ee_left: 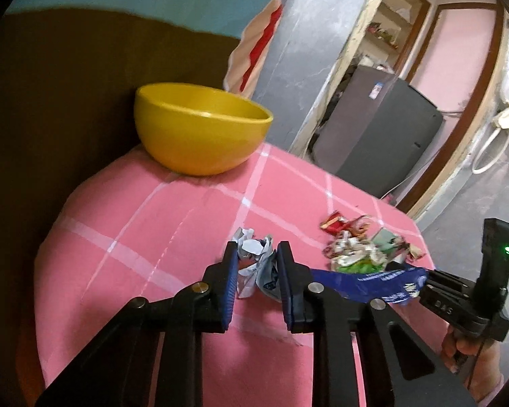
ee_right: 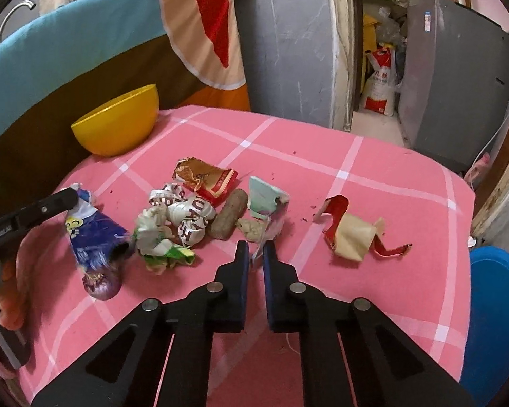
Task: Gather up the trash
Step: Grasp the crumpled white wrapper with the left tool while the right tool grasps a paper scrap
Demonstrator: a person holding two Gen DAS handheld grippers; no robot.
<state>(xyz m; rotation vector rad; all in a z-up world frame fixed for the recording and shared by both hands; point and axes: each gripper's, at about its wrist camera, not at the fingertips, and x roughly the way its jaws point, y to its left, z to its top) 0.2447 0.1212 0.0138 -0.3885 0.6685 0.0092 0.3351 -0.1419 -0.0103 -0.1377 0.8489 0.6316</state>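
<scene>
Left gripper: at lower centre of the left wrist view, its blue-padded fingers pinch a crumpled white and grey paper wad.
Right gripper: at lower centre of the right wrist view, jaws drawn narrow around the thin tail of a pale green torn packet; the grip looks closed on it.
Counter: covered with a pink cloth with white check lines.
Yellow bowl: upper left of the right wrist view, at the far edge of the counter, apart from the trash.
Trash pile: at centre of the right wrist view lie a red and brown wrapper, a white printed wrapper, a green scrap and a brown lump, touching one another.
Blue wrapper: left of the pile, with a purple onion at its near end.
Red and cream wrapper: alone, to the right of the pile.
Blue bin: lower right edge, beside the counter.
Hand: lower left edge, holding the other tool's handle.
</scene>
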